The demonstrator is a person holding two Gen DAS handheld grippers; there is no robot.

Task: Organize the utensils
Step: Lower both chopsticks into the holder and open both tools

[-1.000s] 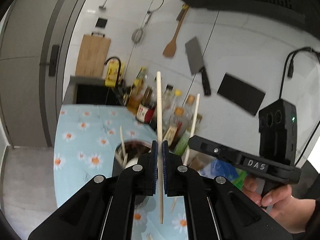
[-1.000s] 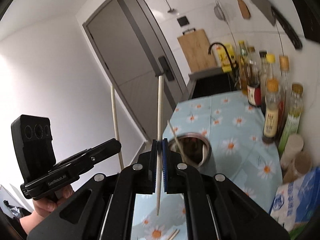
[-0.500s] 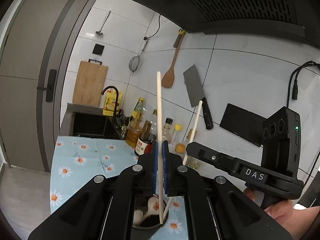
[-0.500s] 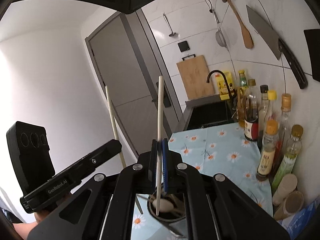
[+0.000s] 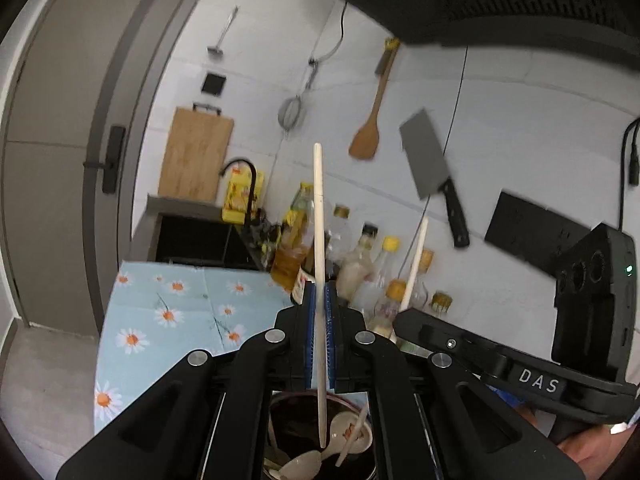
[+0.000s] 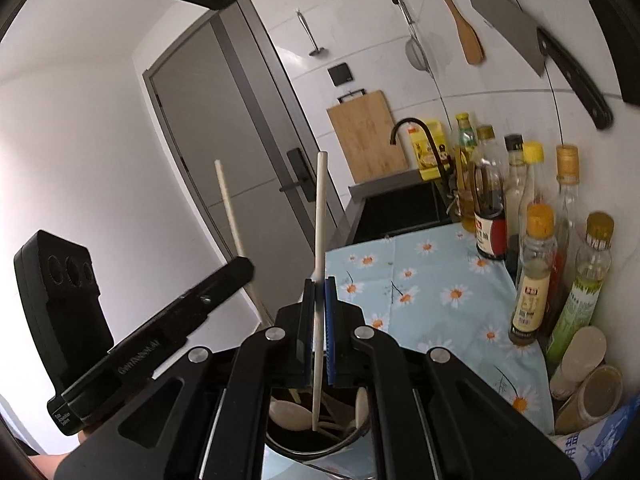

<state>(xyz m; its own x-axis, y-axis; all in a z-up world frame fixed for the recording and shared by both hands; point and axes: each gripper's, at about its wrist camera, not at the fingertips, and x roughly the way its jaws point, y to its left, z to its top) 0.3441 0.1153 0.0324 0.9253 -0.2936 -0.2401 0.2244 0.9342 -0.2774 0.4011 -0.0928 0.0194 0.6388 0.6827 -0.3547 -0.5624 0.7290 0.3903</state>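
My left gripper (image 5: 319, 296) is shut on a pale wooden chopstick (image 5: 318, 216) held upright. Its lower tip hangs just above the mouth of a dark round utensil holder (image 5: 296, 420) that holds white spoons and other chopsticks. My right gripper (image 6: 316, 292) is shut on a second chopstick (image 6: 320, 216), also upright, with its lower end over the same holder (image 6: 288, 446). Each gripper shows in the other's view: the right one (image 5: 404, 314) at the right with its chopstick (image 5: 416, 260), the left one (image 6: 246, 266) at the left with its chopstick (image 6: 230, 208).
A daisy-print blue cloth (image 6: 432, 280) covers the counter. Several sauce bottles (image 6: 536, 276) line the tiled wall at the right. A sink with a black tap (image 6: 416, 136) lies behind. A cleaver (image 5: 432, 168), wooden spatula (image 5: 370, 132) and strainer hang on the wall.
Both grippers have come forward over the utensil holder, which was ahead of them a second ago. The chopsticks' lower tips now hang over its mouth. Both grips stay shut.
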